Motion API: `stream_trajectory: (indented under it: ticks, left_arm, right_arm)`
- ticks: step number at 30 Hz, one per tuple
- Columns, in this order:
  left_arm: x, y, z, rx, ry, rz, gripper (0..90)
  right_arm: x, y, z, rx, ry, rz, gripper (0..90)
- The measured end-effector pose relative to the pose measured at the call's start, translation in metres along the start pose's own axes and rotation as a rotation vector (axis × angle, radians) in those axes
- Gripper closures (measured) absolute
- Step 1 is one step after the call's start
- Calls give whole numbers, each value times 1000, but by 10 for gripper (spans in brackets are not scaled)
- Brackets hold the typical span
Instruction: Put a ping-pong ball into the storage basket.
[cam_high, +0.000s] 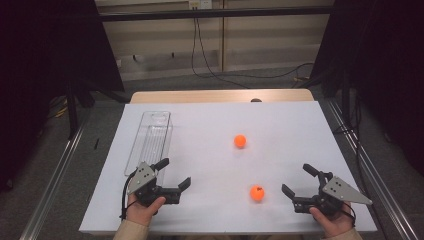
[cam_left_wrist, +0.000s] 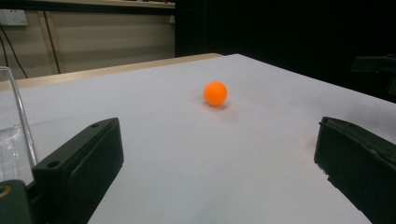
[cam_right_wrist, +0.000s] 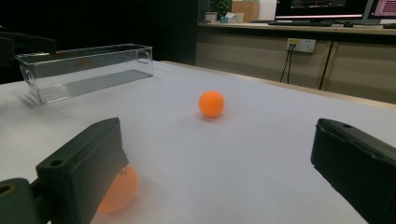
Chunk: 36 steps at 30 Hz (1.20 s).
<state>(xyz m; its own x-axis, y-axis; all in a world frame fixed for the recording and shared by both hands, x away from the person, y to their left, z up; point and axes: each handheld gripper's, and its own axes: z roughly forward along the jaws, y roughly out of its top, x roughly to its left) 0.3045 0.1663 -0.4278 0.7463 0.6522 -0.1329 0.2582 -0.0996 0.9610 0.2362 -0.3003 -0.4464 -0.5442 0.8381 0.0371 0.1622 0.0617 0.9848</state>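
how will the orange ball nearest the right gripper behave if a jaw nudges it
The near orange ball is round and sits free on the flat white table, so a nudge would likely send it rolling. It looks smooth and probably light, so it may squirt out unless the open right gripper closes squarely across its middle.

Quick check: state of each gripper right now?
Left gripper: open, holding nothing.
Right gripper: open, holding nothing; near orange ball sits beside it.
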Motion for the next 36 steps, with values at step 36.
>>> stream_trajectory:
  ticks: [36]
  left_arm:
    - [-16,2,25,38,-48,25,18]
  right_arm:
    - [0,0,0,-3,1,-8,22]
